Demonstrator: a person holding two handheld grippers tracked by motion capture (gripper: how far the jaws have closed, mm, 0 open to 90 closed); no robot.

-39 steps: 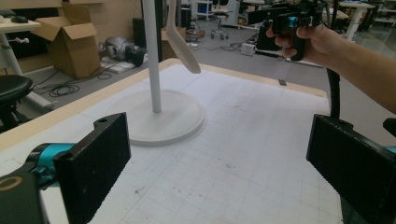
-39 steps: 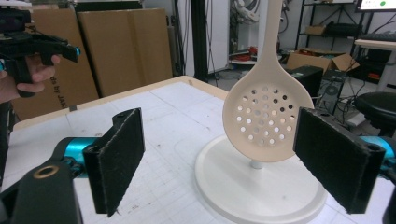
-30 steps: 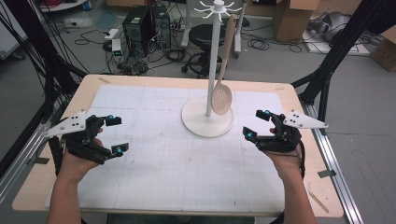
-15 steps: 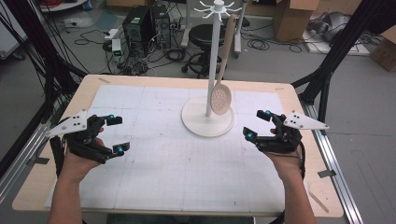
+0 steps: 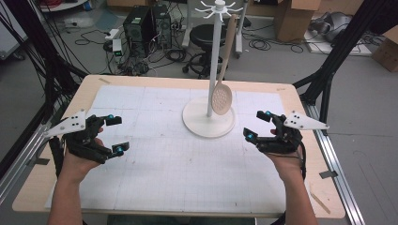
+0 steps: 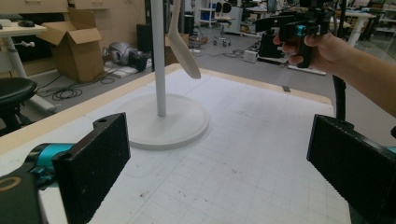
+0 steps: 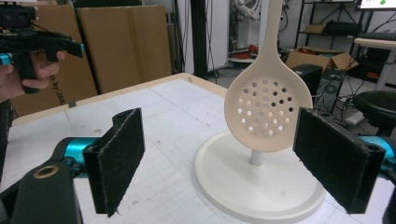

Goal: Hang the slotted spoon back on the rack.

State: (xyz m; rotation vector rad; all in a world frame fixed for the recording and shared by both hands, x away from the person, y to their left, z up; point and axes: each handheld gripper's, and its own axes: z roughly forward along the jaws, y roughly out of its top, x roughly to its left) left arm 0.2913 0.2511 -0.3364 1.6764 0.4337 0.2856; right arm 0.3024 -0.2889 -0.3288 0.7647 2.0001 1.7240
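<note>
While both hands are hovering over the white mat (image 5: 155,173), the left gripper (image 5: 115,134) and right gripper (image 5: 257,125) are gaping wide, gripping nothing; between them, a perforated spoon (image 5: 221,98) is hanging from the white stand (image 5: 209,124).

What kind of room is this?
Probably a lab or workshop: computer towers and cables sit on the floor, cardboard boxes stand around, and black frame legs surround the table.
</note>
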